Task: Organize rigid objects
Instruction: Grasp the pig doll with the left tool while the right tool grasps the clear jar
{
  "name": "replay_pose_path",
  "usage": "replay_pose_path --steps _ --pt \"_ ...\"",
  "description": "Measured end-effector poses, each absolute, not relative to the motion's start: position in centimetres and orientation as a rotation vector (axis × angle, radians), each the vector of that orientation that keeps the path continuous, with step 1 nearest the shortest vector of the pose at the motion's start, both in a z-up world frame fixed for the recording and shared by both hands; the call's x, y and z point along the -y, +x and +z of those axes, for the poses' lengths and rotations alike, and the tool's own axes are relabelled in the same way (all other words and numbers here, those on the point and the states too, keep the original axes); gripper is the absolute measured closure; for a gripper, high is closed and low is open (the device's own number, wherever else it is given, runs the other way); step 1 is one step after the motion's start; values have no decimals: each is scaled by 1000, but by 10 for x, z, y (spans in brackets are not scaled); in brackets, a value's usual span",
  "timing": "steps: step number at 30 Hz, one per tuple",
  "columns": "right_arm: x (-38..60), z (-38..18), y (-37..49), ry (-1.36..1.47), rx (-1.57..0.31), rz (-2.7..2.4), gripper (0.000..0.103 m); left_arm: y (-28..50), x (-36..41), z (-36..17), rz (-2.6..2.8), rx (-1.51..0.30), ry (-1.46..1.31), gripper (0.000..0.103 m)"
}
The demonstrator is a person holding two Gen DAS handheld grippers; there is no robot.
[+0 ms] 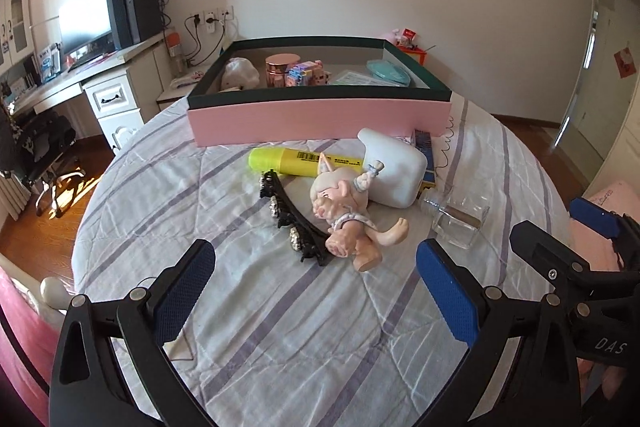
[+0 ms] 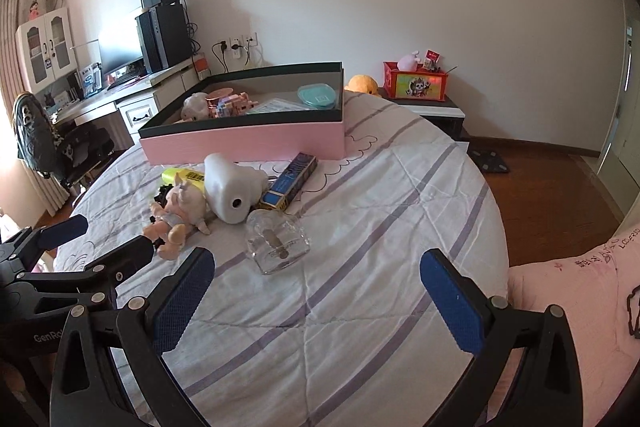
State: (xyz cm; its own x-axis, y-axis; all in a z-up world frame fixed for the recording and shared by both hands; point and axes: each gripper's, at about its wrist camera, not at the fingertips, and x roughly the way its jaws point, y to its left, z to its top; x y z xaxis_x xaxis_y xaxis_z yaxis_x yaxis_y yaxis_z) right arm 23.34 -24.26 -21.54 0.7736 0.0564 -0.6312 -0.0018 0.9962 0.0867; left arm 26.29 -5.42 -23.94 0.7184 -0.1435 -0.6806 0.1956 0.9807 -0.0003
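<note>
Jaws of both grippers (image 1: 316, 291) (image 2: 318, 301) gape above bedspread (image 1: 280, 327).

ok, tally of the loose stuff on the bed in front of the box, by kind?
Figurine: 1, pig doll
Hair clip: 1, black hair clip
Marker: 1, yellow highlighter
Bottles: 2, white bottle, clear glass bottle
Carton: 1, blue carton
Total: 6
Both grippers open, holding nothing: left gripper, right gripper.
</note>
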Motion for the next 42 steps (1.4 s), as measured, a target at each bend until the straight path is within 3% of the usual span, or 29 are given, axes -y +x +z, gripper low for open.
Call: replay_pose_path --steps 4,6,9,16,17,23,25,27,29,34,35,42 --pt "252 -226 245 93 -712 25 0 277 73 -252 -207 -774 139 18" --pt "255 -230 251 98 -725 26 0 283 79 -254 -225 -789 154 36" --pt "256 -236 258 101 -738 31 0 290 87 -258 -214 -787 214 50" --pt "252 -244 274 108 -785 78 0 293 84 -258 -216 -790 231 59" --pt "249 -245 276 105 -794 84 0 293 81 -257 -211 -786 228 67" --pt "233 -252 295 86 -856 136 0 289 62 -254 -229 -795 184 67" --pt "226 -251 300 71 -861 159 8 287 57 -252 -243 -794 163 67" --pt "218 -252 303 27 -869 167 32 284 55 -250 -257 -792 146 67" --pt "211 -252 301 -23 -862 169 49 282 52 -247 -261 -786 135 67" --pt "206 -248 293 -25 -848 215 50 277 48 -239 -275 -763 120 72" --pt "205 -247 291 -24 -838 217 50 275 47 -237 -277 -756 121 77" --pt "195 -229 282 -25 -794 244 50 274 43 -236 -292 -766 109 78"
